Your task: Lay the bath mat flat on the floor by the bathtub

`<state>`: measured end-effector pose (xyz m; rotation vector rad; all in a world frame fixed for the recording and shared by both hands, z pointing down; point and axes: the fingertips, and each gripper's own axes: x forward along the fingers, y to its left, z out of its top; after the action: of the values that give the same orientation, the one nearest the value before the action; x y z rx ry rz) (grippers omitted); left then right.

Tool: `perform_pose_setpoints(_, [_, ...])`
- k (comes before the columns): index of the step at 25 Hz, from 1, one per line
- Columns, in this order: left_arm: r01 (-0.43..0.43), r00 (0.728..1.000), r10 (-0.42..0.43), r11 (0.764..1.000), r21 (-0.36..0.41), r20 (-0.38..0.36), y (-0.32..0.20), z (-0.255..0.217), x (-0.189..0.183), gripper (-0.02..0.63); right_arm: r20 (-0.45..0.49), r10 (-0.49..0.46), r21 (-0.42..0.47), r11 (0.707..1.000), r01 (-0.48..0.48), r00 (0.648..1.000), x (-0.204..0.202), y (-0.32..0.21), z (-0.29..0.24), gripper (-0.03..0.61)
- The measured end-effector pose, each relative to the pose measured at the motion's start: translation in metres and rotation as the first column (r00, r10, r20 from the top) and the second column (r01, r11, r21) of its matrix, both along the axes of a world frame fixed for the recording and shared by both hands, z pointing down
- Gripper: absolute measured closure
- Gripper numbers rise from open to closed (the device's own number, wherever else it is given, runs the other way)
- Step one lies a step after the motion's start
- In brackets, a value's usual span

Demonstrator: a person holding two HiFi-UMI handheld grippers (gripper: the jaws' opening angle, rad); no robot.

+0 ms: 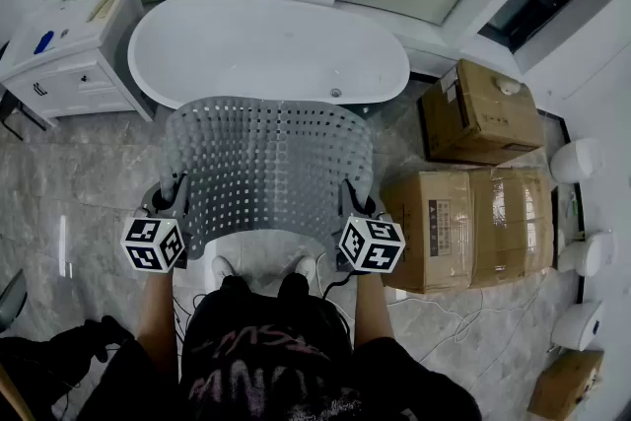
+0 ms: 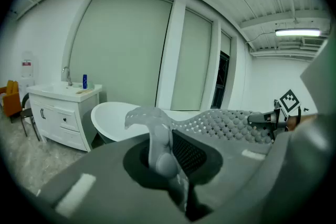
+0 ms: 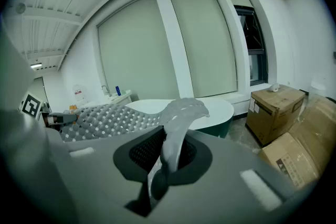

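A grey perforated bath mat (image 1: 264,163) hangs spread out in the air between my two grippers, in front of the white bathtub (image 1: 266,46). My left gripper (image 1: 175,202) is shut on the mat's near left corner, and that corner (image 2: 157,136) sticks up out of the jaws. My right gripper (image 1: 353,204) is shut on the near right corner, which curls up in the right gripper view (image 3: 176,128). The far edge of the mat bows over the tub's near rim. The floor under the mat is hidden.
A white vanity cabinet (image 1: 69,54) stands left of the tub. Several cardboard boxes (image 1: 463,212) are stacked at the right, with white fixtures (image 1: 577,158) along the right wall. My feet (image 1: 261,276) stand on the marbled floor (image 1: 89,182) below the mat.
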<state>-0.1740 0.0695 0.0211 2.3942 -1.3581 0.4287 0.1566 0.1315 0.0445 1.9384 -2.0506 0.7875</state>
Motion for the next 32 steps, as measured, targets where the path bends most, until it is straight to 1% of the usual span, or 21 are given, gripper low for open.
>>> perform_pose_setpoints(12, [-0.011, 1.000, 0.011, 1.000, 0.004, 0.014, -0.003, -0.002, -0.001, 0.586, -0.015, 0.001, -0.002, 1.000, -0.001, 1.000, 0.000, -0.002, -0.002, 0.535])
perform_pose_setpoints(17, [-0.024, 1.000, 0.024, 1.000, 0.006, 0.020, -0.003, -0.002, 0.002, 0.586, -0.003, 0.007, 0.007, 1.000, -0.007, 1.000, 0.001, -0.002, -0.004, 0.534])
perform_pose_setpoints(21, [-0.034, 0.999, 0.034, 0.999, 0.003, 0.032, -0.003, -0.002, 0.003, 0.586, 0.001, 0.009, -0.003, 1.000, -0.009, 1.000, 0.001, -0.003, -0.003, 0.532])
perform_pose_setpoints(32, [-0.020, 0.999, 0.021, 0.999, -0.029, 0.035, -0.003, 0.013, -0.002, 0.586, 0.007, -0.008, -0.039, 0.999, 0.008, 1.000, -0.003, -0.007, 0.010, 0.532])
